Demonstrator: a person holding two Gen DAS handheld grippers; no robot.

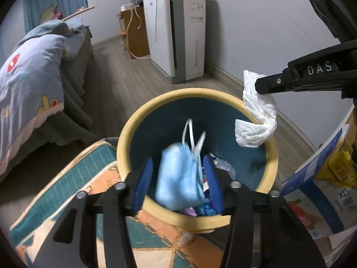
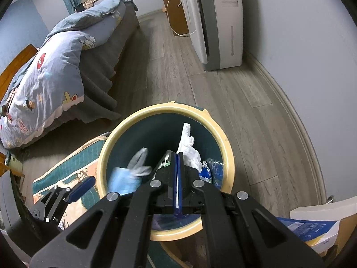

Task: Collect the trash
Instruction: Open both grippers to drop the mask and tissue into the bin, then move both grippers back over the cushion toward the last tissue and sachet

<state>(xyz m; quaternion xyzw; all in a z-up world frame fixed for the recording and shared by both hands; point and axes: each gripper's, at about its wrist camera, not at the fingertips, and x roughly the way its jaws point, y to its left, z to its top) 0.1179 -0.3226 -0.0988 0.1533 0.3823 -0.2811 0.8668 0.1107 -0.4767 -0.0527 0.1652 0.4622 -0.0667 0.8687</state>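
A round bin with a yellow rim (image 1: 271, 156) and dark teal inside stands on the floor; it also shows in the right wrist view (image 2: 227, 147). My left gripper (image 1: 178, 182) is open over the bin, and a blurred light blue face mask (image 1: 178, 178) is between its blue pads, seemingly falling loose. The mask also shows in the right wrist view (image 2: 125, 179). My right gripper (image 2: 177, 163) is shut on a white crumpled tissue (image 2: 188, 147), held above the bin's right rim, as the left wrist view (image 1: 258, 116) shows. Other trash (image 1: 223, 165) lies in the bin.
A bed with a blue quilt (image 2: 55, 67) stands at left. A white air purifier (image 2: 218, 22) stands against the wall behind the bin. A patterned mat (image 1: 89, 178) lies at the bin's left. Boxes and papers (image 1: 323, 189) sit at right.
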